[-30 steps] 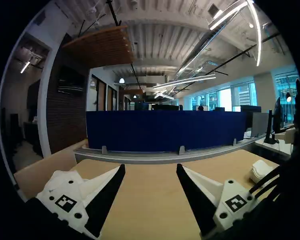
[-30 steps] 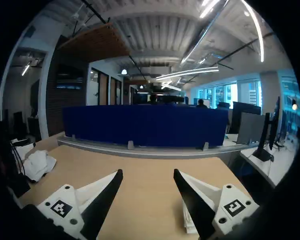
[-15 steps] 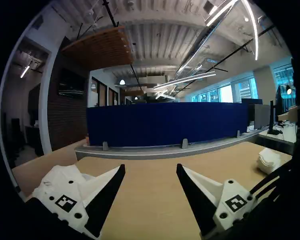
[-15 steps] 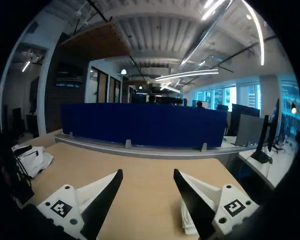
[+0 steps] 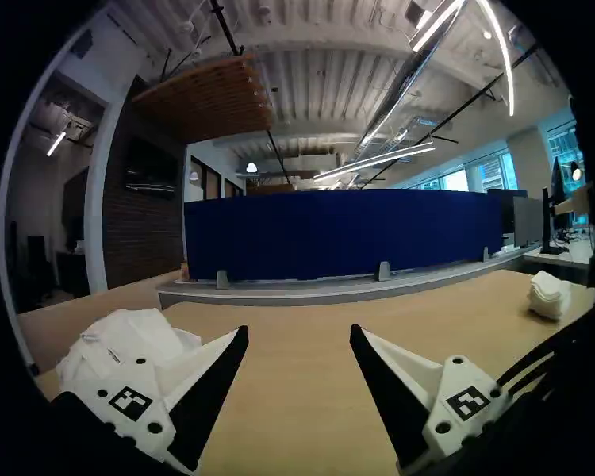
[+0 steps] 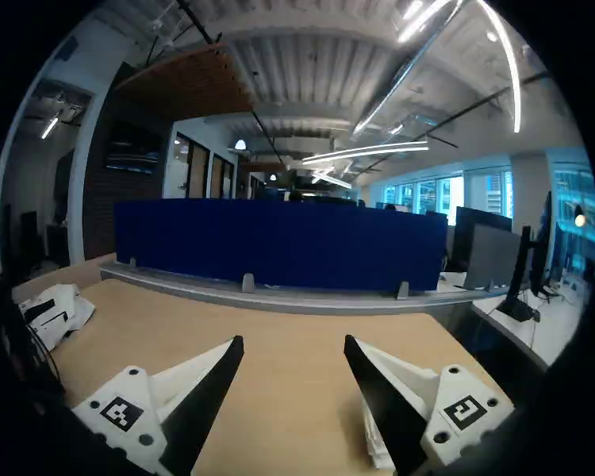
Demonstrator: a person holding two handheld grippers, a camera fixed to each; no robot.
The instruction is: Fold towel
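A crumpled white towel (image 5: 131, 337) lies on the wooden table (image 5: 297, 381) in the left gripper view, just behind my left gripper's left finger. My left gripper (image 5: 297, 329) is open, low over the table, with nothing between its fingers. A small stack of folded white towels (image 5: 550, 295) sits far to its right. In the right gripper view my right gripper (image 6: 293, 339) is also open and holds nothing. A folded white towel stack (image 6: 374, 440) lies under its right finger. A white heap (image 6: 50, 311), part cloth and part dark pieces, lies at the table's left.
A blue divider panel (image 5: 337, 234) on a grey rail closes the table's far edge. Monitors (image 6: 488, 254) stand on the desk to the right. Black cables (image 6: 28, 357) hang at the left edge of the right gripper view.
The left gripper view has swung, bringing the crumpled towel in behind its left finger, and the folded stack has slid right. In the right gripper view the white heap has drifted left. Both grippers stayed open.
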